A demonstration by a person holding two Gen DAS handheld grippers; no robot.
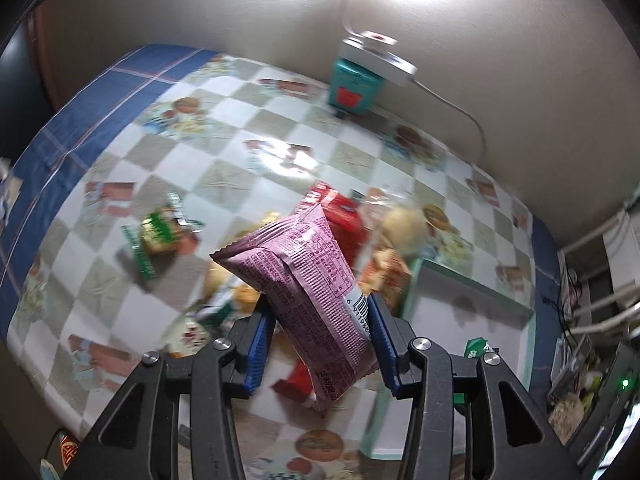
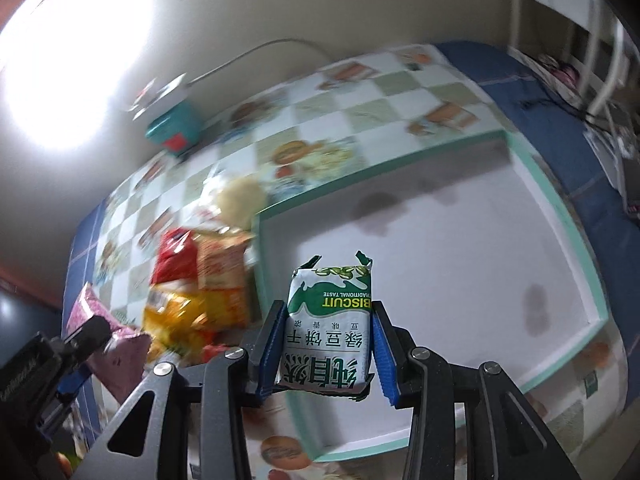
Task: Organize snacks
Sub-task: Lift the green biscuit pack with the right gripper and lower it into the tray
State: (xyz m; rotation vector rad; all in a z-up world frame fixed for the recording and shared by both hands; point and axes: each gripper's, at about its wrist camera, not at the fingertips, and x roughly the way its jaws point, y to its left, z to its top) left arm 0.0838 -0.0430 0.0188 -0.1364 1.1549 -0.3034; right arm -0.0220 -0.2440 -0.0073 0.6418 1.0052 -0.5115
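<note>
Left tool [image 1: 316, 316] is clamped on a pink snack packet [image 1: 308, 292], blue pads pressing both long sides, packet tilted and lifted clear of the counter [image 1: 132, 312]. Right tool [image 2: 325, 344] is clamped on a green-and-white biscuit packet [image 2: 330, 328], held upright over the near corner of the white tray [image 2: 440, 264].

Progress, my read: early. Tray floor is bare apart from a few dark stains; nothing placed in it yet. Both packets are in transit, neither released. Most of the job is left.

Left of the left tool: a green packet [image 1: 160, 236] lies alone on the counter. Ahead of it, behind the pink packet: a loose pile with a red packet [image 1: 340, 212], a pale round bun in clear wrap [image 1: 404, 224] and an orange packet [image 1: 388, 268], just beside the tray's green rim.

View differences:
- Left wrist view: shows the lone green packet and the teal box [image 1: 352, 88] under a white lamp base against the wall; only a slice of the tray.
- Right wrist view: shows nearly the whole tray, a yellow packet [image 2: 180, 312] in the pile, and the left tool with the pink packet at far left. Lone green packet not visible there.
</note>
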